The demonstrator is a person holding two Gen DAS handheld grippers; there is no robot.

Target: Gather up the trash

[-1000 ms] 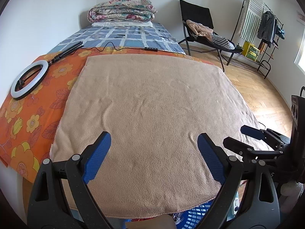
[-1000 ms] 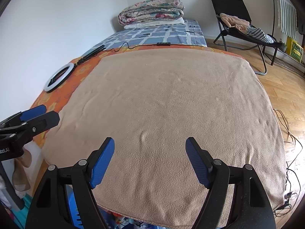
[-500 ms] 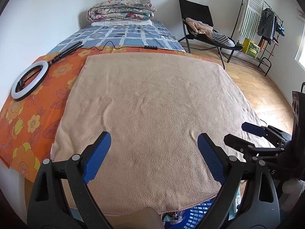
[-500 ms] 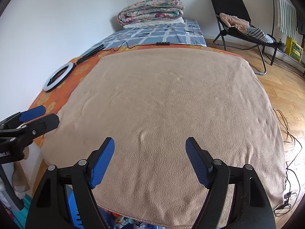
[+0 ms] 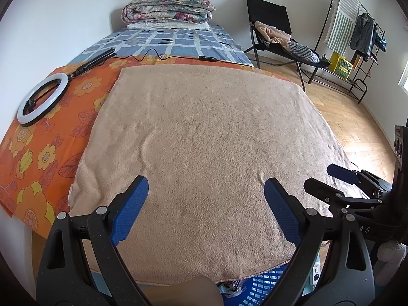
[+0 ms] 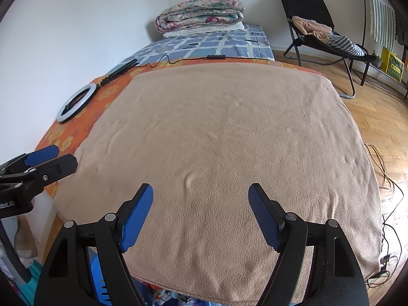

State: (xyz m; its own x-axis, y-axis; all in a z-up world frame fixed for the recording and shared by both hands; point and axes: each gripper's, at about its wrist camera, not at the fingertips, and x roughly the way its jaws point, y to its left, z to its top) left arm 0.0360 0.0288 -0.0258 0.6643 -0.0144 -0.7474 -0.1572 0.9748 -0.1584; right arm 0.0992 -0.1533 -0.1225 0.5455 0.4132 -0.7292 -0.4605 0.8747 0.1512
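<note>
My left gripper (image 5: pixel 205 193) is open and empty, held over the near edge of a tan blanket (image 5: pixel 204 132) spread on a bed. My right gripper (image 6: pixel 200 199) is open and empty over the same blanket (image 6: pixel 224 140). Each gripper shows at the side of the other's view: the right one (image 5: pixel 339 178) and the left one (image 6: pixel 48 158). A blue slotted basket (image 5: pixel 257 285) with some colourful contents sits below the blanket's near edge; it also shows in the right wrist view (image 6: pixel 100 280). No loose trash shows on the blanket.
An orange flowered sheet (image 5: pixel 46 137) carries a white ring light (image 5: pixel 42 99) with a black cable. Folded quilts (image 5: pixel 168 7) lie at the bed's far end. A black chair with clothes (image 5: pixel 278 30) and a clothes rack (image 5: pixel 357 30) stand on the wood floor. Cables (image 6: pixel 387 178) trail beside the bed.
Both grippers stay open and nearly still. The left view has drifted slightly, showing a bit more of the blue basket below the blanket edge.
</note>
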